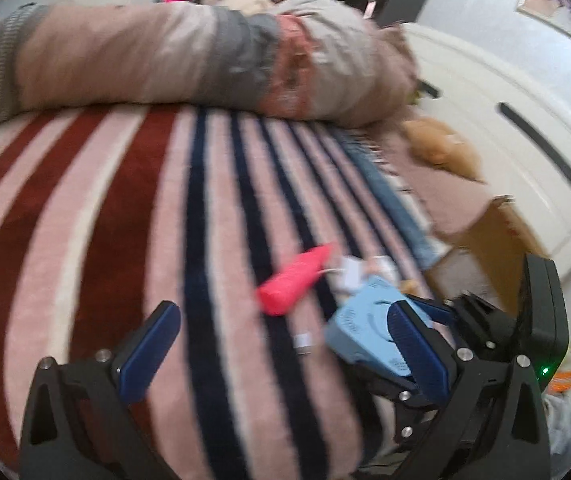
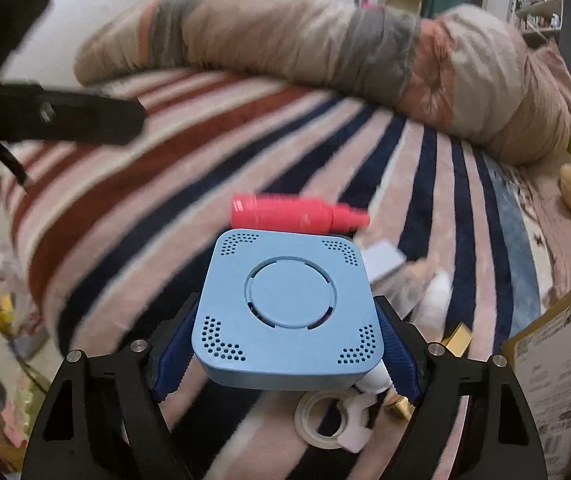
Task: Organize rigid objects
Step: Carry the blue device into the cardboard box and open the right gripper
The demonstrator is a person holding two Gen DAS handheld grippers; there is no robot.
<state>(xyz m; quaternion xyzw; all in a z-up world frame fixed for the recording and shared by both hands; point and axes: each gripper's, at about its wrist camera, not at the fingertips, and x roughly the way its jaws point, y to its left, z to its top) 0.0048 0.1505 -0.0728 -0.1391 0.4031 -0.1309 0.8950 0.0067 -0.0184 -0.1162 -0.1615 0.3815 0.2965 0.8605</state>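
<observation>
My right gripper (image 2: 287, 354) is shut on a light blue square device (image 2: 289, 308) with perforated corners, held above the striped bed. The same blue device (image 1: 359, 328) shows in the left wrist view, held by the right gripper's fingers (image 1: 429, 310). A pink bottle (image 2: 293, 216) lies on its side on the blanket just beyond the device; it also shows in the left wrist view (image 1: 293, 284). My left gripper (image 1: 281, 344) is open and empty, hovering over the blanket left of the device. A tape roll (image 2: 325, 420) and small gold items (image 2: 459, 338) lie under the device.
A striped pink, red and navy blanket (image 1: 125, 208) covers the bed. A rolled duvet (image 1: 173, 60) lies along the far side. A cardboard box (image 2: 549, 380) stands at the right edge, also in the left wrist view (image 1: 493, 248). Small white boxes (image 2: 383, 260) lie near the bottle.
</observation>
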